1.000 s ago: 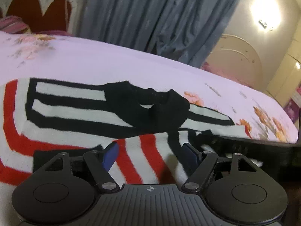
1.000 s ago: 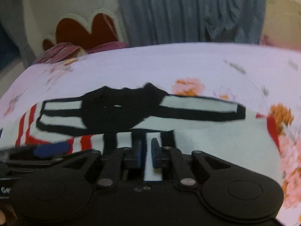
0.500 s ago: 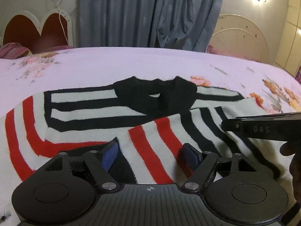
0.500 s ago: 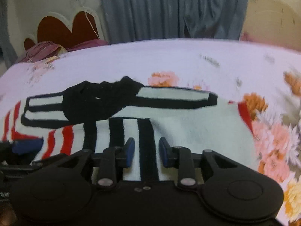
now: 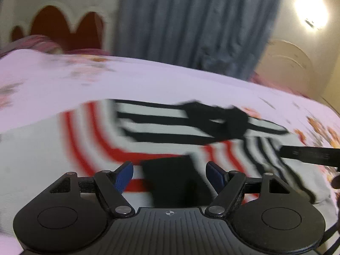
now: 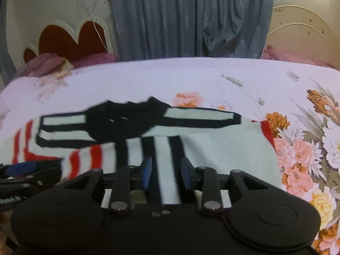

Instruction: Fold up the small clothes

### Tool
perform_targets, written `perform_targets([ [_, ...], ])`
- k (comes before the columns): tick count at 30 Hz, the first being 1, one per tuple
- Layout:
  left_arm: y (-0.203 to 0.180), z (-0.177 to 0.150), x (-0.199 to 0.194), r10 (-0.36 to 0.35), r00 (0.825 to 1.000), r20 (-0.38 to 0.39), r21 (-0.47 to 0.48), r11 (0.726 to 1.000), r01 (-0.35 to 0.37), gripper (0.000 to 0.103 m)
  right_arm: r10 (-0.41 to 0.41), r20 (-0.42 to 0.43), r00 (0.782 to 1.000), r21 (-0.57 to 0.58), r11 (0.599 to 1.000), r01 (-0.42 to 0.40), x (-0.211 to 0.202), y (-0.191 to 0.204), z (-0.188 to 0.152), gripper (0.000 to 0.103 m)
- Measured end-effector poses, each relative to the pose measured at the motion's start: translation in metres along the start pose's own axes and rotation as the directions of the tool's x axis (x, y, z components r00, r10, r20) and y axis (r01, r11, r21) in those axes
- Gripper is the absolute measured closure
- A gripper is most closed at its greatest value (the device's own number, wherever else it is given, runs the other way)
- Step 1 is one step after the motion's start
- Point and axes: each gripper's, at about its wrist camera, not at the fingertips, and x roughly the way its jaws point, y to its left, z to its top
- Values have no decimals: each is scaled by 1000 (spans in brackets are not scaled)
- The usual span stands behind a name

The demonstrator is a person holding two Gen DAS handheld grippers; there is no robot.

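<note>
A small striped sweater in white, black and red lies on the bed, its lower part folded up toward the black collar. It also shows in the right wrist view. My left gripper is open and empty above the sweater's near edge, over a black patch. My right gripper is open and empty above the black-and-white stripes. The left view is blurred by motion.
The bed has a pale pink sheet with flower prints at the right. A red and white headboard and grey curtains stand behind. The right gripper shows at the right of the left view.
The right gripper, shut a second ago, has opened wider and let go of the sweater. The left gripper stays open and has swung left across the sweater.
</note>
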Motion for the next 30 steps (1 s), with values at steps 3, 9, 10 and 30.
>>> perform_targets([
  [3,48,-8,-40,98,991,88,-78,993,-91,28,51,-4,999,-7,999,-51,-5,20,-2,73],
  [9,180,-58,-129,406,903,138,-448,839,-309,29,147,-36,988,-77,986,-149,1,74,-9,73],
  [10,200,-69,-140,445,887,123,-519,791,-324,29,159,-41,986,-83,983,-162,3,82,-10,73],
  [30,297,-81,-99,366,908,204,-815,578,-49,99,130,-56,990,-71,989,-133,13,92,-6,73],
])
